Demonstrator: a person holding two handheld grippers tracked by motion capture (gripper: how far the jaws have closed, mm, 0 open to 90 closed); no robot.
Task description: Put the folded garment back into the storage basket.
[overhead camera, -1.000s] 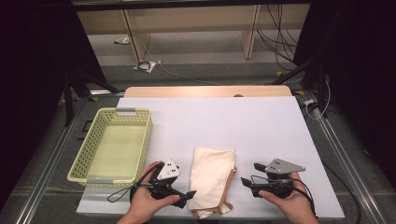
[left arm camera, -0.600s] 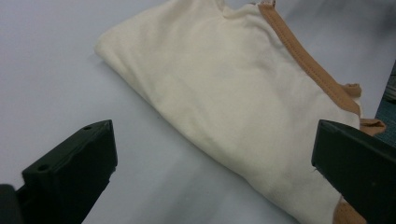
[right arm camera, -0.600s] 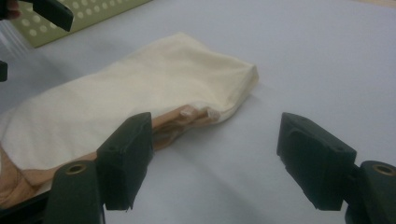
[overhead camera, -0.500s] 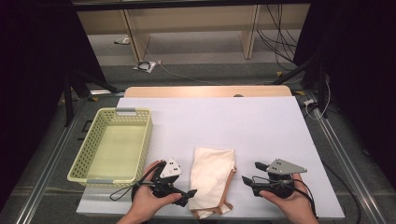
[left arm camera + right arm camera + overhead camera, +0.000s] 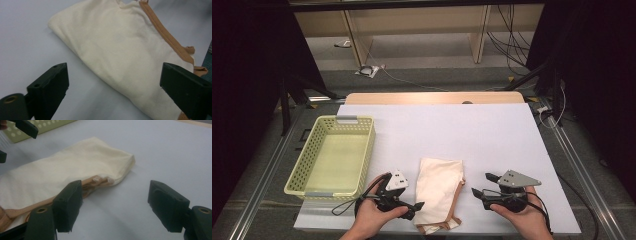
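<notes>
Two grippers flank a folded cream cloth (image 5: 440, 192) on the white counter (image 5: 492, 135), seen whole from the high view: the left gripper (image 5: 417, 206) sits just to one side of the cloth, the right gripper (image 5: 482, 185) near the other side, each in a hand. That view also shows a green basket (image 5: 307, 160), well out beyond the left gripper on the side away from the cloth, plus cables and shelving on the floor past the counter's far edge.

The left gripper view adds detail the high view lacks: a tan band (image 5: 165, 30) stitched along the cloth's edge, with the cloth (image 5: 125, 52) lying straight ahead between the line of the two jaws. The right gripper view shows the cloth (image 5: 75, 167) ahead and to the left of its jaws, tan trim (image 5: 92, 183) tucked under a fold just beyond the left jaw, and the basket's wall (image 5: 47, 126) far behind, with the other gripper's jaws dark at the upper left corner.

The left gripper's jaws stand spread, though they have just been closing a little; the cloth lies ahead between them and the pads do not press it. The right gripper's jaws are spread wide over bare counter, holding nothing; whether its left jaw brushes the cloth I cannot tell.

Nothing stands between either gripper and the cloth.
</notes>
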